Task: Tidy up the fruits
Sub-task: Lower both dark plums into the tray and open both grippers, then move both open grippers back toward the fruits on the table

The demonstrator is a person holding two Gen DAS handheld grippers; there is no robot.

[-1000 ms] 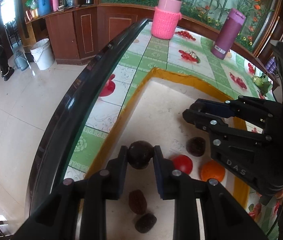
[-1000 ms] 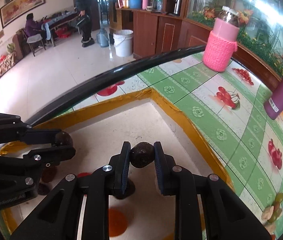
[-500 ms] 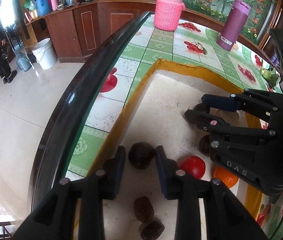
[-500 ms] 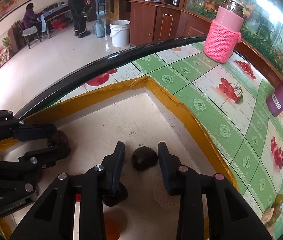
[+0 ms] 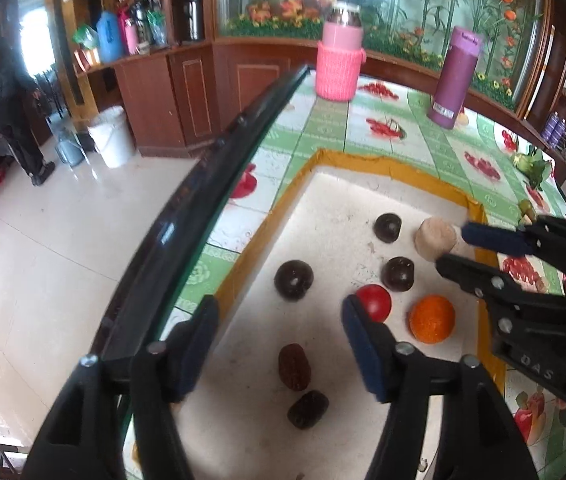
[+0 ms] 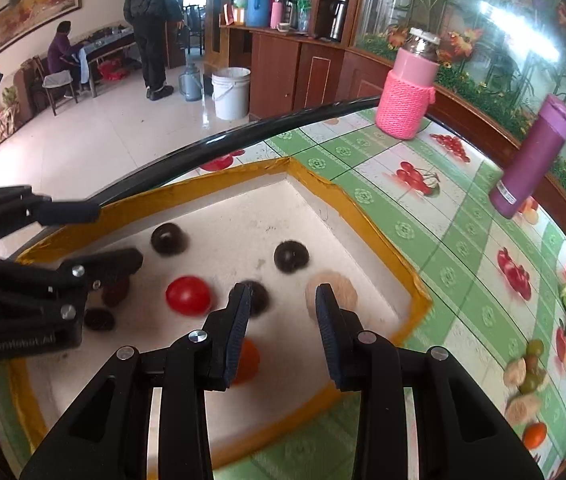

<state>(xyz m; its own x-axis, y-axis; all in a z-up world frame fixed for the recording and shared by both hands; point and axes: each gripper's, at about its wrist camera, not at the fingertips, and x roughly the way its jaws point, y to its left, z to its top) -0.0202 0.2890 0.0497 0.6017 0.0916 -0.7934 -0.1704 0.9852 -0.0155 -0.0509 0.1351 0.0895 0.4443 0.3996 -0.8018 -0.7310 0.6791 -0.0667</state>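
Note:
A white tray with a yellow rim point(image 5: 347, 160) point(image 6: 367, 216) holds three dark round fruits point(image 5: 293, 279) point(image 5: 398, 273) point(image 5: 387, 227), a red tomato point(image 5: 375, 302) point(image 6: 188, 295), an orange point(image 5: 431, 319) point(image 6: 248, 362), a tan round fruit point(image 5: 435, 238) point(image 6: 337, 290) and two dark dates point(image 5: 293, 366) point(image 5: 307, 409). My left gripper point(image 5: 279, 322) is open and empty above the tray's near left side. My right gripper point(image 6: 283, 306) is open and empty above the tray, near the tan fruit; it also shows in the left wrist view point(image 5: 455, 248).
The green cherry-print tablecloth point(image 6: 463, 240) carries a pink knit-covered jar point(image 5: 339, 64) point(image 6: 409, 92) and a purple bottle point(image 5: 455, 76) point(image 6: 531, 160) at the back. More fruit lies on the cloth at the right point(image 6: 531, 372). The table's black edge point(image 5: 203, 184) drops to the floor.
Both grippers opened and let go of the dark round fruits, which now lie in the tray. Both have pulled back and up from them.

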